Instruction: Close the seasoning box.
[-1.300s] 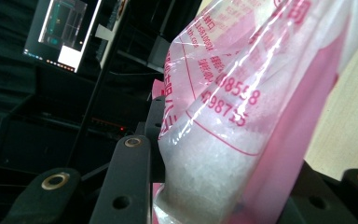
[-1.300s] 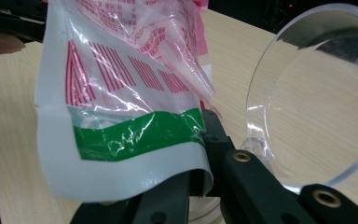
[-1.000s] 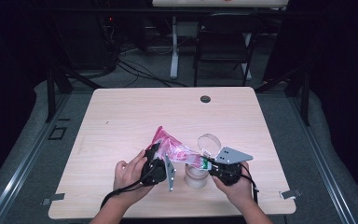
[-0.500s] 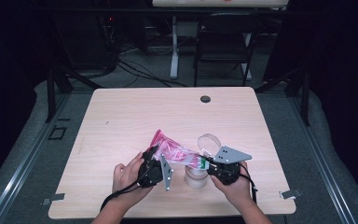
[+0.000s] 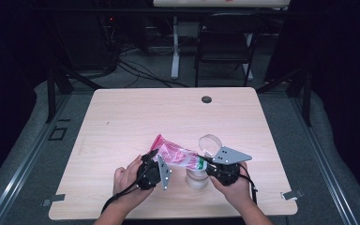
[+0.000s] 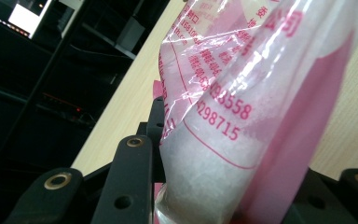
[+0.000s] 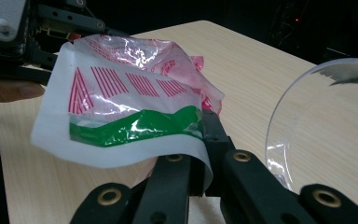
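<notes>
A pink and white plastic bag [image 5: 178, 157] holding white grains hangs between my two grippers, just above the table's front middle. My left gripper [image 5: 153, 164] is shut on the bag's filled end [image 6: 223, 140], which bulges between its jaws. My right gripper [image 5: 205, 165] is shut on the flat white edge beside the green stripe [image 7: 140, 123]; its jaws [image 7: 200, 144] pinch the film. A small clear jar [image 5: 197, 180] stands on the table below the bag's right end.
A clear round lid-like piece [image 5: 209, 143] [image 7: 326, 135] sits just behind the right gripper. The wooden table [image 5: 136, 112] has a dark round hole [image 5: 206, 99] near its far edge. A chair [image 5: 225, 42] and cables lie beyond.
The bag's far pink end has sunk a little and the bag lies flatter. The left gripper shifted slightly; the right one stayed put.
</notes>
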A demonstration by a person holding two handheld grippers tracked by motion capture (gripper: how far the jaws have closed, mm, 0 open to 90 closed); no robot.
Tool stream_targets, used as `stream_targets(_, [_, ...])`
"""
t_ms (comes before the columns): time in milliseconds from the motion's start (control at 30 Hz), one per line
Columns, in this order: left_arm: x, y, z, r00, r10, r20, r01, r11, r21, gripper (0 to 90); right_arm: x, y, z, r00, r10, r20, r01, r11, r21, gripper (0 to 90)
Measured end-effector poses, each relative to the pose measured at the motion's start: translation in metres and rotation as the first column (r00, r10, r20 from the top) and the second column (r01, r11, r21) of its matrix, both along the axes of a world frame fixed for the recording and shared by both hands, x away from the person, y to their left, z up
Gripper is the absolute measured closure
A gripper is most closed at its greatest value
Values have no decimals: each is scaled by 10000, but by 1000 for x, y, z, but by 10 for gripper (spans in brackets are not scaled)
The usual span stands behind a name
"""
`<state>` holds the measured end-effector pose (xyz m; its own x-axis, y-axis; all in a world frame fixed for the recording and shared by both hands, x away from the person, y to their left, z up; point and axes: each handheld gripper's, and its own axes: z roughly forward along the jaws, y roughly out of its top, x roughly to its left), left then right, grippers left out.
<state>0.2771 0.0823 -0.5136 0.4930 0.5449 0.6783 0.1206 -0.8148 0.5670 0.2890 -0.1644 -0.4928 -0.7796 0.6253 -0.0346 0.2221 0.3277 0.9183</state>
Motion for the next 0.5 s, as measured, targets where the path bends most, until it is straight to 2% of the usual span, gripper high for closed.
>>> stream_targets(333, [3,6,-5,9980,22,-629,-51,9989,-462,698,0,4,1,9998,181,42,-181,9998,-3,900])
stream_targets(500, [4,7,-7,9946,9,-1041,-93,9967,-803,698,0,6,1,9998,209,41,-209,9998,4,900])
